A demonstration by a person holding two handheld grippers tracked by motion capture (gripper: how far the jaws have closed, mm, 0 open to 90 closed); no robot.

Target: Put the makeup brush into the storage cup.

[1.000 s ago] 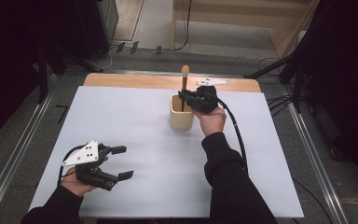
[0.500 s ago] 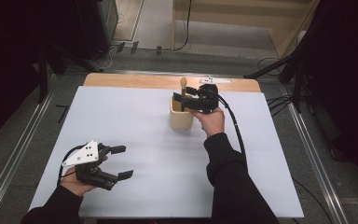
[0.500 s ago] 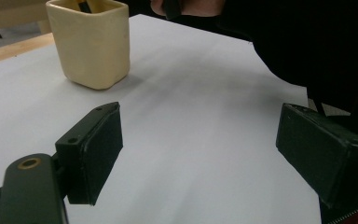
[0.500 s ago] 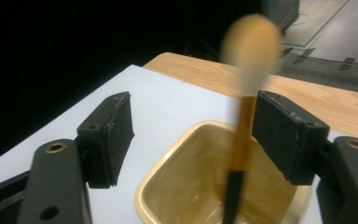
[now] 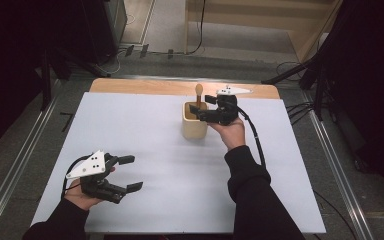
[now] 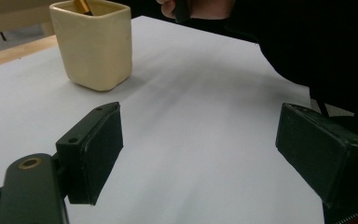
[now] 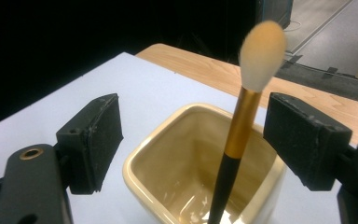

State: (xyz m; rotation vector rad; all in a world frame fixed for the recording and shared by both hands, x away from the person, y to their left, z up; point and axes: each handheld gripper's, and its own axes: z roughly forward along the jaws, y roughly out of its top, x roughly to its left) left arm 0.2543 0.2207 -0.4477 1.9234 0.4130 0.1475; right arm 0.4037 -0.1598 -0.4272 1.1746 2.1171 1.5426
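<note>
A cream square cup [image 5: 194,125] stands on the white table toward the back. A makeup brush [image 5: 199,91] with a black and gold handle and a pale tuft stands upright in it, leaning on the cup's rim. My right gripper [image 5: 206,108] hovers right beside the cup's mouth; its jaws have just been opening and now stand open. In the right gripper view the brush [image 7: 242,116] rises between the jaws over the cup [image 7: 164,140], touching neither pad. My left gripper [image 5: 132,173] rests open near the front left corner, holding nothing, and faces the cup [image 6: 93,44].
The white sheet [image 5: 145,145] covers the table, with a wooden strip [image 5: 145,86] along the back edge. Metal rails [image 5: 25,155] flank both sides. The right gripper's cable [image 5: 256,142] trails along the person's sleeve. Cables and wooden furniture lie on the floor behind.
The right gripper's jaws have parted and let go of the brush, which has dropped lower into the cup. The left gripper has stayed put.
</note>
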